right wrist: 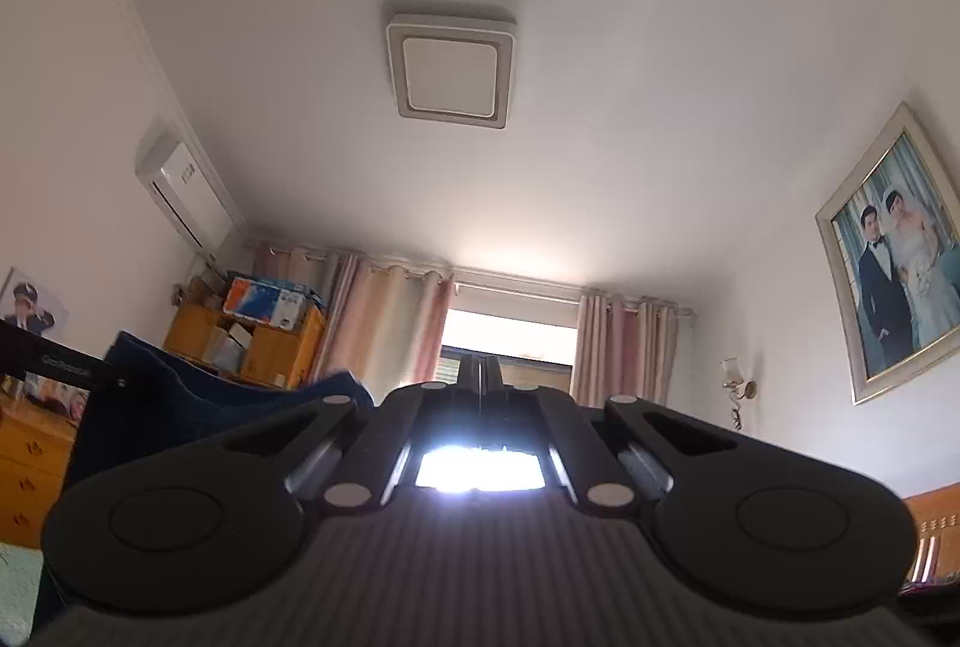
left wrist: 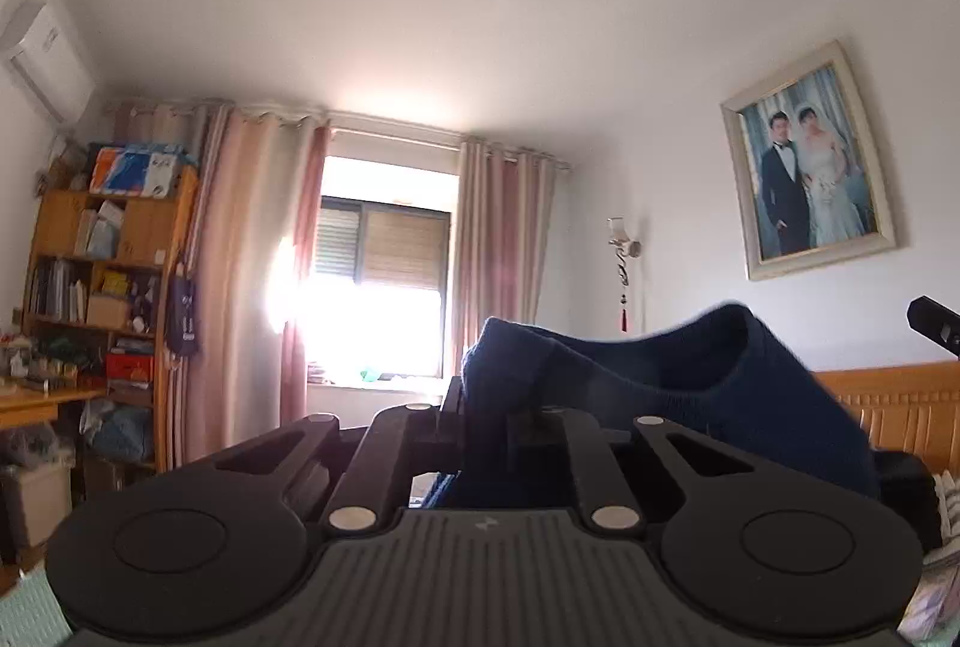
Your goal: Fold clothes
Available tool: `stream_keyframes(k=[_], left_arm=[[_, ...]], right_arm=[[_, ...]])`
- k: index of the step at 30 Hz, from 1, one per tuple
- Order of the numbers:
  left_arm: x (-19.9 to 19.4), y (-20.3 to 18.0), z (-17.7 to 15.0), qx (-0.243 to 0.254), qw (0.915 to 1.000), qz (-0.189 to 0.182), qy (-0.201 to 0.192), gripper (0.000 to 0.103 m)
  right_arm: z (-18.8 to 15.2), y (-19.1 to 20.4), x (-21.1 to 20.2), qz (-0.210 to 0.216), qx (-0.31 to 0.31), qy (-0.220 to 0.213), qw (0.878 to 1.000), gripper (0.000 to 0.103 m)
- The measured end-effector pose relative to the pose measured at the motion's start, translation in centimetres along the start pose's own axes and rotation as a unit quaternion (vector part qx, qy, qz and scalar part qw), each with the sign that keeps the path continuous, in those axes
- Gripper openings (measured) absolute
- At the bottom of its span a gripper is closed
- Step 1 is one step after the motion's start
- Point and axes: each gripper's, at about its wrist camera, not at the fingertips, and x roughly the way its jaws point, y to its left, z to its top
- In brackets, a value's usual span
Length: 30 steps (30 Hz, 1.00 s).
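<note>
A dark navy knit garment point(left wrist: 660, 377) is lifted in the air, and my left gripper point(left wrist: 474, 407) is shut on its edge, with the cloth bunched over the fingers and draping off to the right. The right wrist view shows the same garment point(right wrist: 180, 407) hanging at the left below the left gripper's black body point(right wrist: 54, 359). My right gripper point(right wrist: 480, 377) points up at the window, its fingers pressed together, and I see no cloth between them. The garment's nearest fold ends just left of it. The right gripper's tip point(left wrist: 936, 326) shows at the far right edge.
Both cameras tilt up toward the ceiling light point(right wrist: 450, 71). A wooden bookshelf point(left wrist: 102, 281) and desk stand at the left, a curtained window point(left wrist: 384, 275) lies ahead, a wooden headboard point(left wrist: 900, 407) is at the right, and a framed photo point(left wrist: 810, 167) hangs above it.
</note>
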Motion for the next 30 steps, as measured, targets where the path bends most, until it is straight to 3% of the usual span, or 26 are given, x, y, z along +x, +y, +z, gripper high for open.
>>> stream_keyframes(k=[2,4,5,6,8,11,16,19,20,21,24,30], left_arm=[[0.5,-1.7,-0.9,0.027,0.9988,-0.01,0.039,0.016],[1.0,-2.6,-4.8,0.056,0.9945,-0.004,0.089,0.016],[1.3,-2.6,-7.7,0.068,0.9908,0.003,0.117,0.016],[1.7,-1.9,-10.9,0.065,0.9869,0.013,0.147,0.016],[1.8,0.4,-17.6,0.04,0.9773,0.04,0.204,0.014],[-0.3,4.3,-24.5,0.009,0.9652,0.099,0.242,0.014],[-4.6,10.1,-27.5,-0.065,0.9541,0.17,0.237,0.014],[-8.0,11.9,-27.1,-0.102,0.9574,0.171,0.209,0.015],[-8.9,11.8,-27.0,-0.104,0.9596,0.166,0.202,0.016],[-9.9,11.7,-26.9,-0.106,0.9617,0.161,0.195,0.016],[-11.7,11.2,-27.9,-0.118,0.9633,0.15,0.189,0.018],[-13.5,11.2,-28.5,-0.131,0.9632,0.151,0.18,0.018]], right_arm=[[-0.6,-0.6,-0.3,0.017,0.009,0.041,0.999,0.003],[-3.4,0.1,-0.7,0.04,0.011,0.098,0.994,0.014],[-5.4,0.8,-1.1,0.053,0.02,0.131,0.99,0.035],[-7.8,1.4,-1.7,0.067,0.043,0.166,0.983,0.047],[-11.2,2.4,-2.7,0.079,0.078,0.215,0.97,0.048],[-15.4,3.8,-4.2,0.086,0.124,0.275,0.95,0.048],[-22.4,6.0,-6.7,0.097,0.197,0.37,0.902,0.048],[-26.6,7.3,-8.2,0.103,0.239,0.425,0.867,0.049],[-27.4,7.7,-8.4,0.11,0.249,0.434,0.859,0.055],[-27.1,8.1,-7.9,0.124,0.252,0.43,0.858,0.063],[-27.6,9.3,-5.8,0.19,0.245,0.431,0.848,0.068],[-32.6,13.8,0.1,0.342,0.182,0.461,0.798,0.068]])
